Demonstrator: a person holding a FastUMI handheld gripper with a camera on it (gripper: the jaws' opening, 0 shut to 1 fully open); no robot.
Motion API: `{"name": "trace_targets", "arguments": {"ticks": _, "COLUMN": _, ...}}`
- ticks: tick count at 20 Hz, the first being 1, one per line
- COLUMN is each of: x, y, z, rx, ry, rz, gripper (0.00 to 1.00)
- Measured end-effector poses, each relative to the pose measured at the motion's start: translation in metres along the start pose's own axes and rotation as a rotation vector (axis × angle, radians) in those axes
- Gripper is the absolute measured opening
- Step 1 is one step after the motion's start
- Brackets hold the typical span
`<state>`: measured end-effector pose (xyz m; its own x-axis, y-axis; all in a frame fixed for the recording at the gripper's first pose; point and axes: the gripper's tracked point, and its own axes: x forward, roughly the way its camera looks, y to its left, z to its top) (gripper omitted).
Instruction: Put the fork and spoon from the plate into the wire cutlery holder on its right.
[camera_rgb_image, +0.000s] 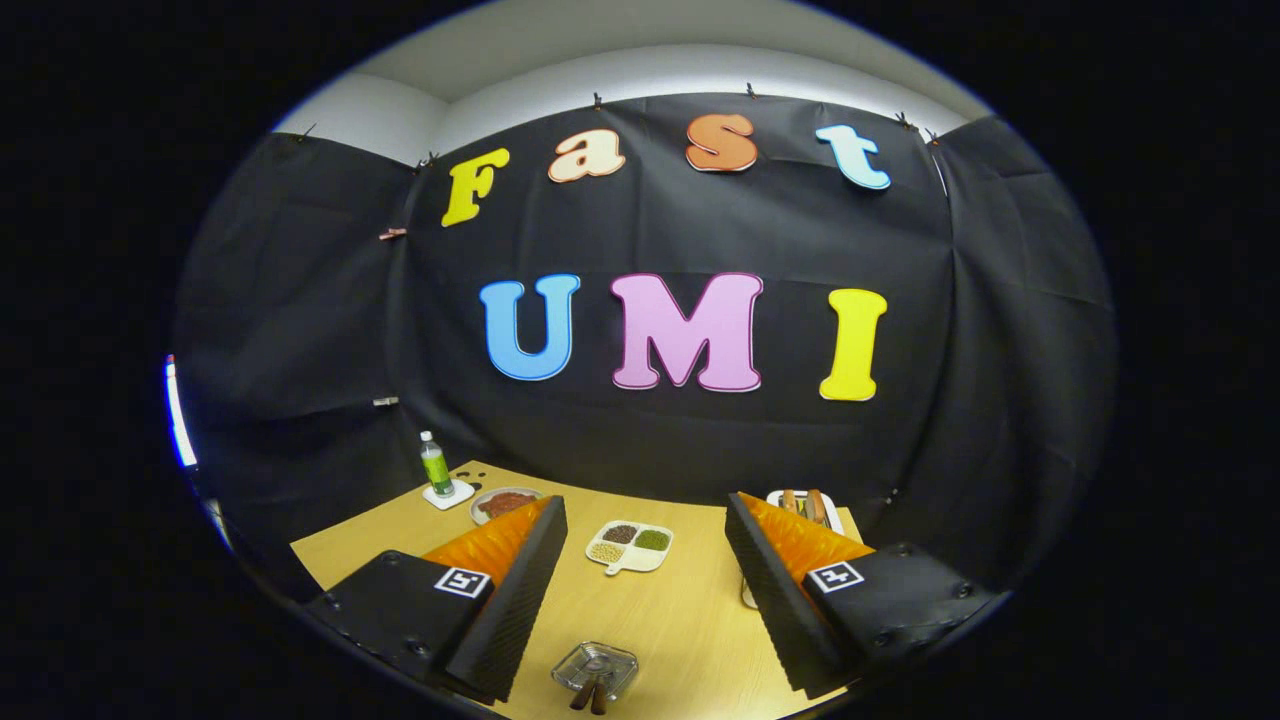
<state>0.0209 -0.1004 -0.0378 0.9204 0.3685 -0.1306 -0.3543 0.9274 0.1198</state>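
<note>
Fork and spoon (592, 690) lie side by side on the small clear plate (600, 660), low on the desk (680, 620) between the fingers of the hand-held gripper (645, 505). It is spread wide and empty, probably to straddle them. A pale sliver (745, 598) beside the right finger may be the wire holder; I can't tell.

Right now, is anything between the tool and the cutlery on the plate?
Nothing visible does. The open tool hangs over the clear plate, whose two brown-handled utensils lie between its fingers; the divided dish sits farther beyond.
</note>
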Motion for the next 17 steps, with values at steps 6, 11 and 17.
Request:
{"name": "trace_targets", "arguments": {"ticks": 6, "x": 0.01, "y": 0.006, "z": -0.008, "rx": -0.012, "ry": -0.022, "rz": 0.049, "gripper": 0.99}}
{"name": "trace_targets", "arguments": {"ticks": 11, "x": 0.018, "y": 0.003, "z": -0.004, "rx": -0.015, "ry": -0.028, "rz": 0.061, "gripper": 0.99}}
{"name": "trace_targets", "arguments": {"ticks": 17, "x": 0.019, "y": -0.009, "z": 0.001, "rx": -0.01, "ry": -0.044, "rz": 0.055, "gripper": 0.99}}
